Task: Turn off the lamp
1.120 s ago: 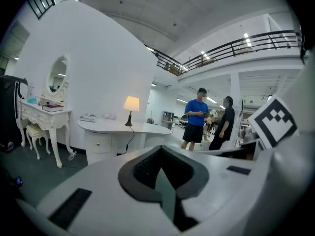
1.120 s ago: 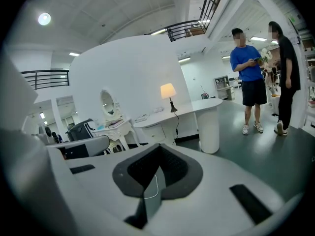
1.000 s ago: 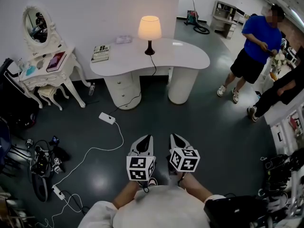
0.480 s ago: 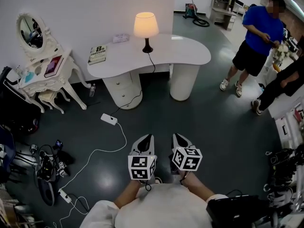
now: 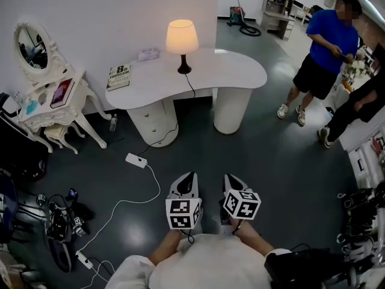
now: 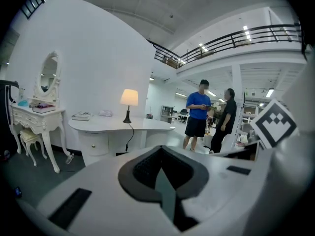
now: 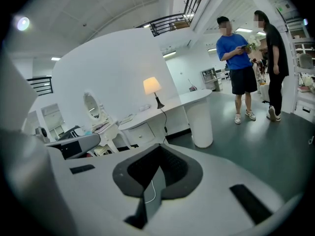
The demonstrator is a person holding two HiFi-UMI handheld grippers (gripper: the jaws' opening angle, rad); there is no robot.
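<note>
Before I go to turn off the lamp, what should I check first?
1. Lamp lit and upright on the desk: ok.
2. Left gripper free: ok, jaws together, nothing held.
3. Right gripper free: ok, jaws together, nothing held.
4. Lamp within reach: not ok, open floor lies between it and both grippers.
5. Switch spotted: cannot tell; the lamp's cord runs down to a white box on the floor.
</note>
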